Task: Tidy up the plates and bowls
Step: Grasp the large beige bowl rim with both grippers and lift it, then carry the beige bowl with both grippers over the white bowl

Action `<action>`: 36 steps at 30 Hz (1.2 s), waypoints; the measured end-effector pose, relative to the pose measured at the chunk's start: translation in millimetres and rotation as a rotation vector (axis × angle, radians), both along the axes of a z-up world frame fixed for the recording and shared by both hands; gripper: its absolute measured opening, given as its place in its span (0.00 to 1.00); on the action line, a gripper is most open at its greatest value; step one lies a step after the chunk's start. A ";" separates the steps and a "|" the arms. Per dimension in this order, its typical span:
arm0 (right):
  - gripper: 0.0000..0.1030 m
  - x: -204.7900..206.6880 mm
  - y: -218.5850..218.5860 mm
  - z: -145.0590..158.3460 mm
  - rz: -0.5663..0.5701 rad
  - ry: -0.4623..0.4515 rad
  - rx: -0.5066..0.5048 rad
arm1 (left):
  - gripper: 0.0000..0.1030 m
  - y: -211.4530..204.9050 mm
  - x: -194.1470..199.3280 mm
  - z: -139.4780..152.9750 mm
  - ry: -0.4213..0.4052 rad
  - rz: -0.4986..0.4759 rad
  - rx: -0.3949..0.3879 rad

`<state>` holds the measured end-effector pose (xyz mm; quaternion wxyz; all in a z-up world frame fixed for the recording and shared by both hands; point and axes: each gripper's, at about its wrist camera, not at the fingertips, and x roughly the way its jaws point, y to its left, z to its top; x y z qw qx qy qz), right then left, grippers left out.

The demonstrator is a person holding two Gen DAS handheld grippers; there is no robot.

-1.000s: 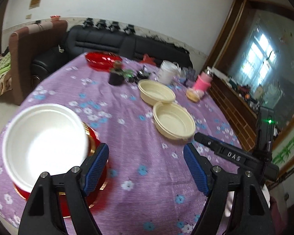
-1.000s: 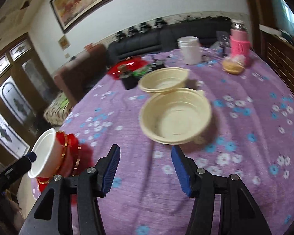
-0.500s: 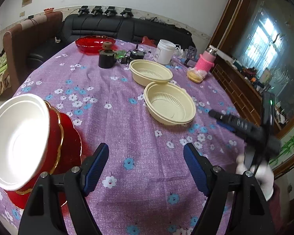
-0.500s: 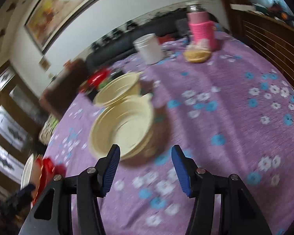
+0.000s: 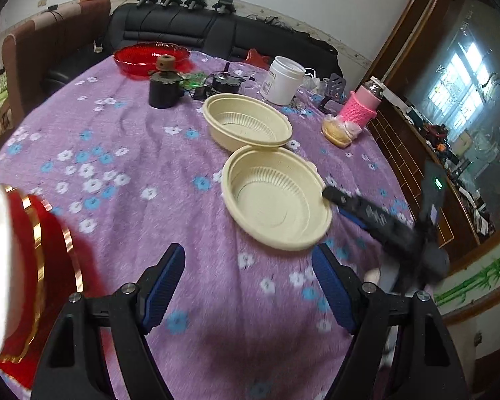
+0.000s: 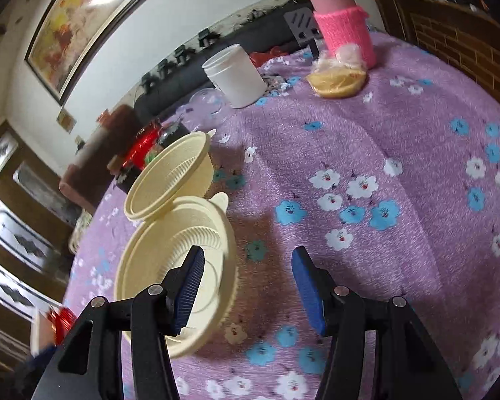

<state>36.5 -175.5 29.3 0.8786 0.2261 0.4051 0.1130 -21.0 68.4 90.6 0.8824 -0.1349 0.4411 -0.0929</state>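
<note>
Now, from the left wrist, the left gripper point(image 5: 248, 276) is hanging wide open and empty over the purple flowered tablecloth point(image 5: 143, 153), with two cream bowls point(image 5: 276, 200) sitting side by side ahead of it and a white bowl on red plates point(image 5: 13, 266) lying at the left edge. From the right wrist, the right gripper point(image 6: 246, 291) is standing part open, gripping nothing, its left finger point(image 6: 186, 295) reaching over the rim of the nearer cream bowl point(image 6: 183, 246) while the other finger is hanging outside above the cloth.
</note>
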 end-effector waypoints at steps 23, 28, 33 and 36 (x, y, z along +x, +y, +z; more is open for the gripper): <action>0.26 9.6 25.8 -24.4 0.140 0.047 0.077 | 0.17 -20.7 113.5 -83.8 0.201 -0.003 -0.014; 0.19 7.2 25.6 -24.4 0.139 0.052 0.083 | 0.17 -19.8 99.2 -80.3 0.193 -0.002 0.005; 0.16 0.7 32.6 -22.9 0.164 0.047 0.079 | 0.18 -11.6 75.0 -67.3 0.169 0.013 0.021; 0.16 -6.1 43.0 -17.3 0.188 0.029 0.078 | 0.18 -1.1 58.2 -54.7 0.137 0.035 0.028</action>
